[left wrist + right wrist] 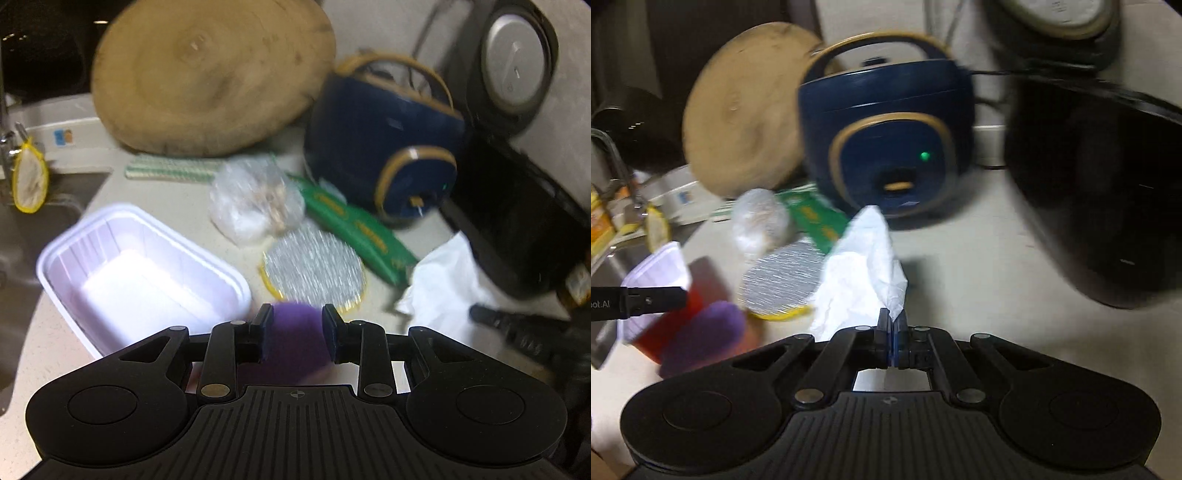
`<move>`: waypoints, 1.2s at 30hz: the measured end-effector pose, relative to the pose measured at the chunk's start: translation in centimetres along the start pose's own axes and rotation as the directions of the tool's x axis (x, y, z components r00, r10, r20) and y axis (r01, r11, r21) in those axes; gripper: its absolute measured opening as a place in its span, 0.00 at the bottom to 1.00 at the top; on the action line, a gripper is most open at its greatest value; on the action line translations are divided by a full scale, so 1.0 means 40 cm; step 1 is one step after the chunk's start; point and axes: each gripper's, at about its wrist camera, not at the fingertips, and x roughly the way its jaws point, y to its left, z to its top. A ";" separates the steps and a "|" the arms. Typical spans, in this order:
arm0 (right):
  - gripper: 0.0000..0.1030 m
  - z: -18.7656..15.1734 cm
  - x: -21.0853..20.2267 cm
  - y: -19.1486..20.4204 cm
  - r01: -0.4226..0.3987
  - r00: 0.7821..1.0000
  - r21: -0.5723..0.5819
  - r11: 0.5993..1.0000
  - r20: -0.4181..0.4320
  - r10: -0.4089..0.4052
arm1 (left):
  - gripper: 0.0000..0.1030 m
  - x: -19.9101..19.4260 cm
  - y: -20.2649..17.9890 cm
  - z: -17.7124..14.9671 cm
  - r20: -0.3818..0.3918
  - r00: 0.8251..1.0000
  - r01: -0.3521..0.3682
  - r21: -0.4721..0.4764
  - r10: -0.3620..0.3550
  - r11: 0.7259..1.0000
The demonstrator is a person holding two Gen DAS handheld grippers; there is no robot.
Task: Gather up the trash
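My right gripper (893, 325) is shut on a crumpled white tissue (862, 273), held above the counter; the tissue also shows in the left wrist view (439, 284). My left gripper (297, 325) has a purple object (293, 339) between its jaws; whether they press on it I cannot tell. In the right wrist view that purple object (701, 336) sits with a red piece (679, 317), under the left gripper's finger (653, 297). A white plastic tray (110, 266), a clear bag (255, 201), a green wrapper (354, 229) and a silver round pad (314, 267) lie on the counter.
A round wooden board (210, 74) leans at the back. A navy rice cooker (886, 140) stands mid-counter, a black appliance (1100, 199) to its right. The sink (33, 229) lies to the left with a yellow-rimmed scrubber (29, 181).
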 end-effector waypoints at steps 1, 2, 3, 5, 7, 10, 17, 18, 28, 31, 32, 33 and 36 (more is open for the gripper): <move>0.01 -0.010 -0.004 -0.008 0.012 1.000 0.005 1.000 0.000 -0.012 | 0.31 0.006 -0.004 -0.010 -0.020 1.000 -0.002 0.013 0.002 1.000; 0.01 -0.022 -0.003 -0.014 0.016 1.000 0.014 1.000 -0.004 -0.016 | 0.31 0.013 -0.014 -0.021 -0.038 0.999 -0.011 0.035 0.013 0.999; 0.01 -0.033 -0.004 -0.022 0.013 1.000 0.028 1.000 -0.009 -0.013 | 0.31 0.018 -0.023 -0.031 -0.051 0.998 -0.022 0.057 0.025 0.998; 0.02 -0.048 -0.008 -0.029 0.009 1.000 0.045 0.999 -0.017 -0.008 | 0.32 0.028 -0.038 -0.044 -0.065 0.997 -0.031 0.082 0.037 0.996; 0.03 -0.064 -0.014 -0.031 0.015 1.000 0.048 0.999 -0.024 -0.014 | 0.33 0.027 -0.052 -0.045 -0.068 0.998 -0.009 0.106 0.016 0.994; 0.12 -0.079 -0.023 -0.041 0.015 0.999 0.072 0.997 -0.032 -0.013 | 0.32 0.034 -0.060 -0.044 -0.121 0.990 0.086 0.100 -0.074 0.991; 0.46 -0.082 -0.066 -0.036 0.054 0.998 0.058 0.997 0.011 -0.055 | 0.32 -0.013 -0.019 -0.042 0.027 1.000 0.004 0.024 -0.004 1.000; 0.46 -0.077 -0.071 -0.030 0.070 0.997 0.046 0.996 0.026 -0.071 | 0.32 -0.018 -0.006 -0.035 0.033 0.999 -0.017 0.008 0.017 1.000; 0.63 -0.045 -0.066 0.149 -0.053 0.993 -0.178 0.983 0.093 0.070 | 0.30 -0.085 0.120 -0.038 0.086 0.993 -0.062 -0.175 0.078 0.983; 0.64 -0.049 -0.042 0.248 -0.145 0.982 -0.286 0.947 0.073 0.172 | 0.30 -0.128 0.150 -0.049 0.120 0.989 -0.064 -0.203 0.090 0.977; 0.64 -0.052 -0.033 0.281 -0.167 0.978 -0.326 0.931 0.068 0.199 | 0.30 -0.142 0.159 -0.055 0.132 0.986 -0.069 -0.215 0.099 0.974; 0.64 -0.056 -0.024 0.313 -0.187 0.972 -0.370 0.910 0.063 0.225 | 0.30 -0.156 0.168 -0.062 0.144 0.984 -0.074 -0.227 0.108 0.971; 0.64 -0.087 0.009 0.417 -0.196 0.964 -0.515 0.834 0.056 0.261 | 0.31 -0.199 0.190 -0.087 0.174 0.975 -0.089 -0.260 0.137 0.962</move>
